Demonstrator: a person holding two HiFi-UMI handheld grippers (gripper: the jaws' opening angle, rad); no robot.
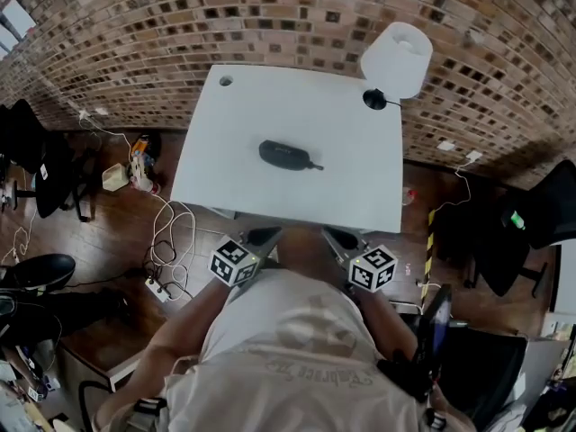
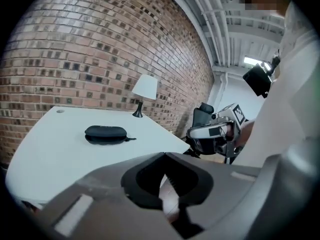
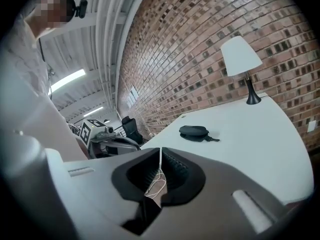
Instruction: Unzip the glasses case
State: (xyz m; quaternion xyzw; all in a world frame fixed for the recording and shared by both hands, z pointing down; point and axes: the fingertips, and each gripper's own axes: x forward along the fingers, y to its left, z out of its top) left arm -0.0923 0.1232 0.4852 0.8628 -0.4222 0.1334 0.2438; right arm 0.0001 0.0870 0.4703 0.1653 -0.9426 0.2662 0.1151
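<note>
- A curved brick wall (image 1: 270, 16) backs a white table (image 1: 270, 97) on a wooden floor (image 1: 99, 241). Loose cables (image 1: 166, 232) trail on the floor at the table's left.
- A white-shaded lamp (image 1: 396, 57) stands at the table's far right corner.
- The black glasses case (image 1: 286, 154) lies closed near the middle of the table, its length running left to right. A small pull tab (image 1: 315, 166) pokes out at its right end.
- My left gripper (image 1: 262, 236) hangs at the table's near edge, close to the operator's white shirt (image 1: 288, 340). Its jaws are pressed together with nothing between them.
- My right gripper (image 1: 339, 236) hangs to the right of it, also at the near edge. Its jaws meet at the tips and are likewise empty.
- Both grippers are well apart from the case, and neither touches it.
- A dark office chair (image 1: 40, 165) stands on the floor to the far left.
</note>
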